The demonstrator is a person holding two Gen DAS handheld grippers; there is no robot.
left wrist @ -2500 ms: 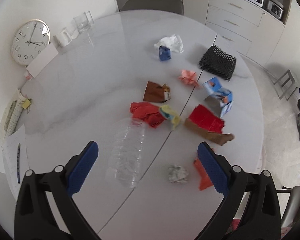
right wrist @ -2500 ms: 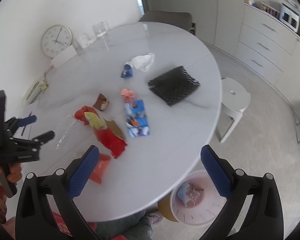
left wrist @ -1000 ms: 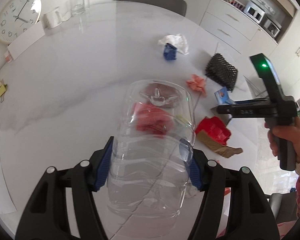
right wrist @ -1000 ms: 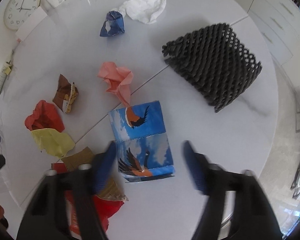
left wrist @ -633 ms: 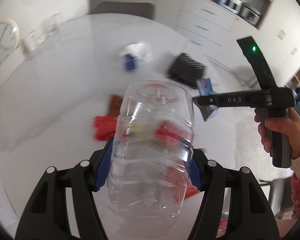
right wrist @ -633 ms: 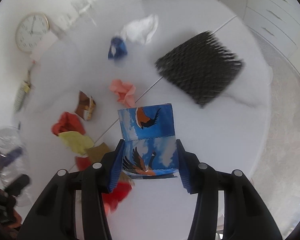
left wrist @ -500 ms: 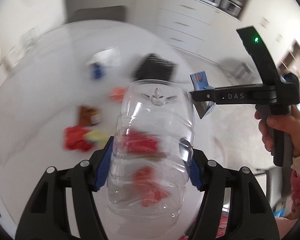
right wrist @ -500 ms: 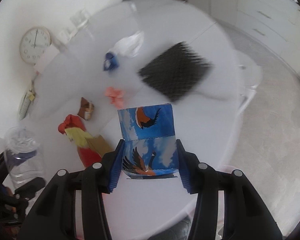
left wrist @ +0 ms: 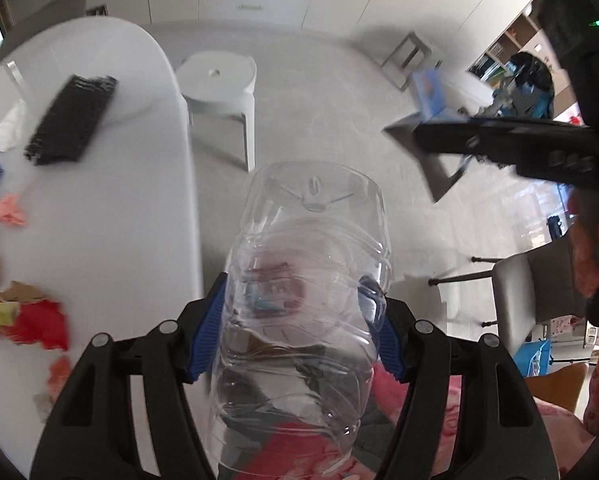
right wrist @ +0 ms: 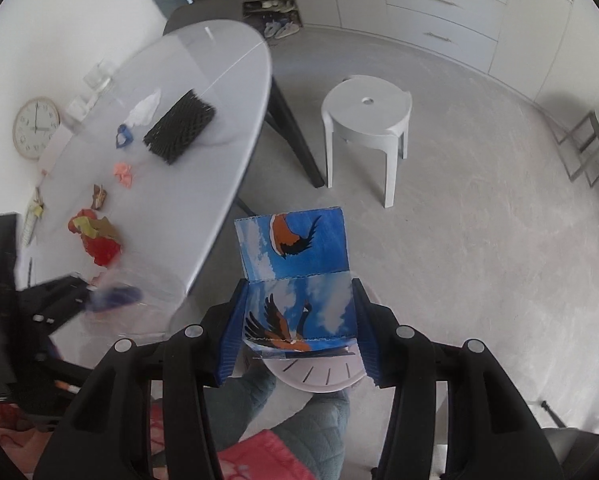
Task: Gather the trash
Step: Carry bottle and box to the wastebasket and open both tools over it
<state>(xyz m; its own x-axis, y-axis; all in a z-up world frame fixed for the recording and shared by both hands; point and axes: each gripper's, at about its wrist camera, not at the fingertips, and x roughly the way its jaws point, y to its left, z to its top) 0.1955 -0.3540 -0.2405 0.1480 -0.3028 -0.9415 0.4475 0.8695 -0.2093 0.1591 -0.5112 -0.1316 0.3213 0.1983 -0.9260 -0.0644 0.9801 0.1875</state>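
My left gripper [left wrist: 293, 328] is shut on a clear crushed plastic bottle [left wrist: 303, 300], held off the table's edge over the floor. My right gripper [right wrist: 295, 320] is shut on a blue box with birds on it [right wrist: 295, 276], held above the pale pink trash bin [right wrist: 319, 376], whose rim shows just under the box. The box [left wrist: 429, 90] and the right gripper [left wrist: 499, 140] also show in the left wrist view at upper right. Red, yellow and brown wrappers [right wrist: 97, 236], a pink paper ball [right wrist: 123, 172], a blue scrap [right wrist: 124, 135] and white tissue [right wrist: 145, 108] lie on the white table [right wrist: 203, 152].
A black mesh piece [right wrist: 179, 126] lies on the table. A white plastic stool [right wrist: 367, 128] stands on the floor beside it. A wall clock [right wrist: 35, 128] and glasses [right wrist: 99, 74] are at the table's far side. A grey chair [left wrist: 539, 292] is at right.
Both grippers have swung right, off the table and over the floor, each carrying its item. The right gripper's box now hangs over the bin.
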